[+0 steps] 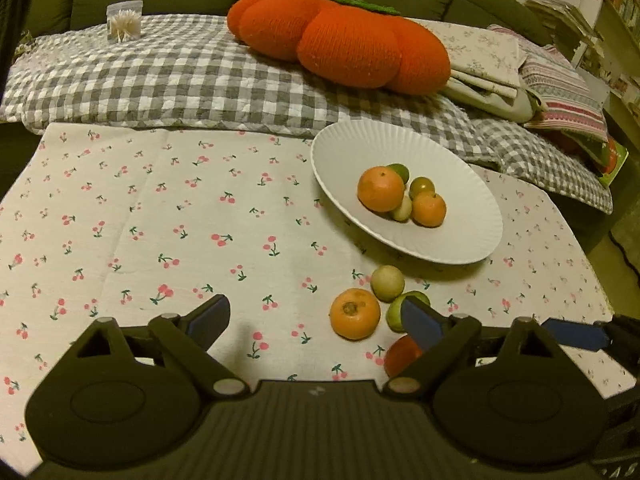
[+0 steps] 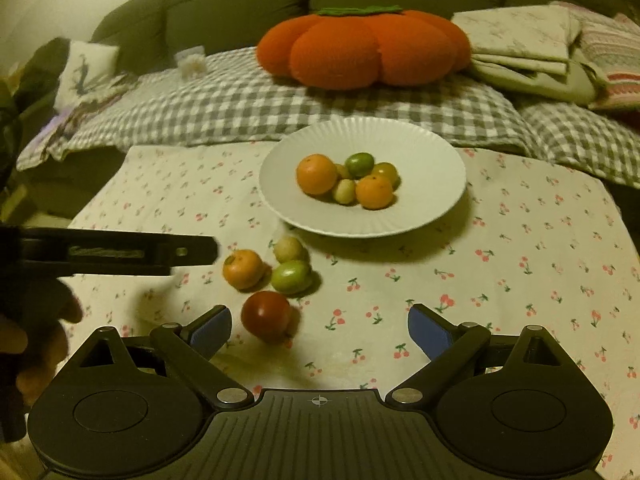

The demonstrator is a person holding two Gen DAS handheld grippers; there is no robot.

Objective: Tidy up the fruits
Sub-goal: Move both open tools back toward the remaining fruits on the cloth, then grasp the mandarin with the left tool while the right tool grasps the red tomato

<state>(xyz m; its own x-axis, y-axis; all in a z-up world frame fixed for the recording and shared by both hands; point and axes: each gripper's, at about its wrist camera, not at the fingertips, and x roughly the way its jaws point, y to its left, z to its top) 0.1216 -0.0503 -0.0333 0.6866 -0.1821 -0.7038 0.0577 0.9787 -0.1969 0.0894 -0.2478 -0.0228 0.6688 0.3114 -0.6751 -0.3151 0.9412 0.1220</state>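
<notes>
Cherry-print tablecloth [image 2: 520,264] before a sofa; white plate [image 2: 432,208] at far centre holds a cluster of orange and green fruits.

Four fruits lie loose on the cloth, near of the plate: orange fruit [image 2: 243,269], pale fruit [image 2: 289,249], green fruit [image 2: 291,277], red fruit [image 2: 266,316]. Right gripper [image 2: 319,330]: fingers wide apart, nothing held; red fruit sits just beside its left finger, inside the gap. Left gripper [image 1: 316,320]: fingers wide apart, nothing held; orange fruit lies ahead, between the fingers and towards the right one; green fruit is partly hidden behind that fingertip.
</notes>
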